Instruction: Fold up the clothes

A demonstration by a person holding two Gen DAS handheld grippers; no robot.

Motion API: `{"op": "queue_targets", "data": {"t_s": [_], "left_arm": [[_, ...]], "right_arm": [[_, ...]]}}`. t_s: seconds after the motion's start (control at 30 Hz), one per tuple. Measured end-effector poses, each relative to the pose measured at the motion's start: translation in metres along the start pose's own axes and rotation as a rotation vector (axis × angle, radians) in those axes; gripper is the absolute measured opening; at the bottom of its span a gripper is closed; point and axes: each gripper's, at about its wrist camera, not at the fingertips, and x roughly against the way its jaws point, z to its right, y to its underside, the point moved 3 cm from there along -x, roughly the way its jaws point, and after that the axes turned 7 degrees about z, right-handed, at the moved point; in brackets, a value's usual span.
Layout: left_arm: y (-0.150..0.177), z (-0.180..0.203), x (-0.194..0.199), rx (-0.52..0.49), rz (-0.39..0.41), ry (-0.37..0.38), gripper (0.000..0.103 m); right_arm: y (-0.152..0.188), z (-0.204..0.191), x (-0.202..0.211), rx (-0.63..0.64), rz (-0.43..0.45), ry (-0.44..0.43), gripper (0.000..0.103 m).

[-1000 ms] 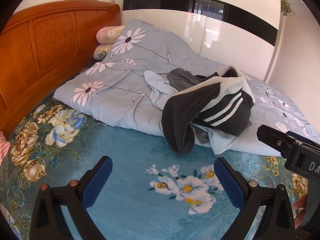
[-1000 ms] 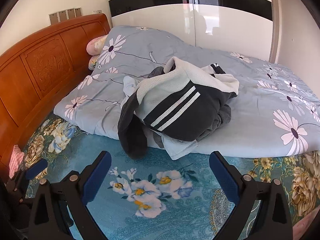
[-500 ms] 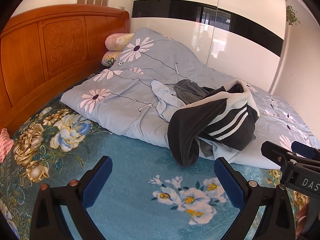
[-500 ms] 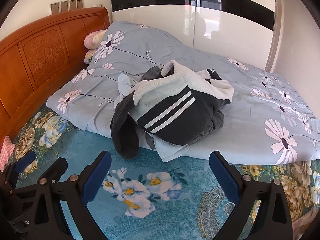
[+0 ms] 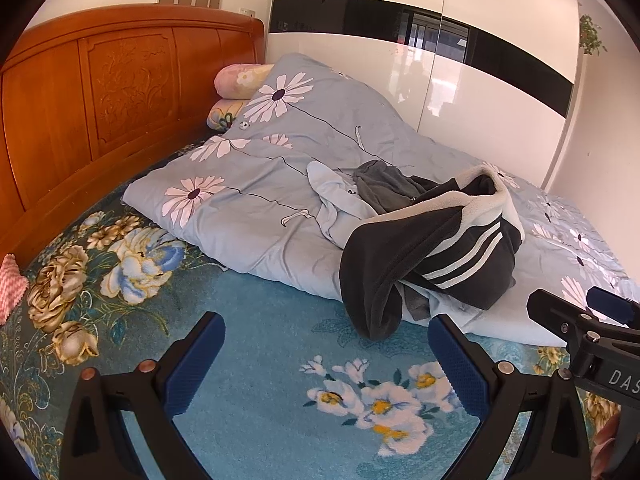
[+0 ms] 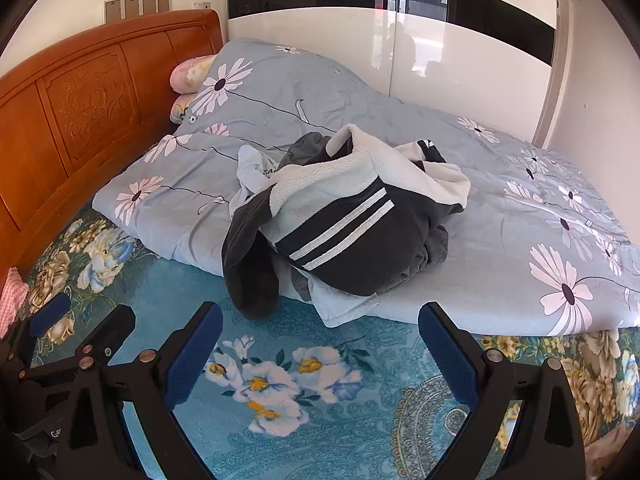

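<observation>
While the clothes pile [image 6: 352, 220] sits crumpled on the grey daisy quilt [image 6: 500, 248], dark striped fleece jacket [image 5: 452, 248] on top, sleeve dangling onto the floral sheet [image 5: 280, 352], left gripper [image 5: 326, 356] and right gripper [image 6: 320, 344] hover wide open, empty.

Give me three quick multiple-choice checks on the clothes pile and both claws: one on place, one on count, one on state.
1. Where does the dark jacket lie?
A. on the headboard
B. on the blue daisy quilt, sleeve hanging over its edge
C. on the floor

2. How many white stripes show on the jacket?
A. two
B. four
C. none

3. How do the left claw and right claw stand?
A. both shut on cloth
B. one open, one shut
C. both open, holding nothing

Answers: 1 B, the pile sits on the quilt. 2 A, two parallel bands show. 3 C, only bedsheet shows between each claw's pads.
</observation>
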Motion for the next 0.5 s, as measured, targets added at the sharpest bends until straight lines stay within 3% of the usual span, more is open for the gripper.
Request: {"op": "queue_targets", "data": {"t_s": [0.5], "left_arm": [[0.003, -0.007, -0.011, 0.013, -0.005, -0.011, 0.103]], "right_arm": [[0.000, -0.005, -0.011, 0.008, -0.013, -0.001, 0.099]]}}
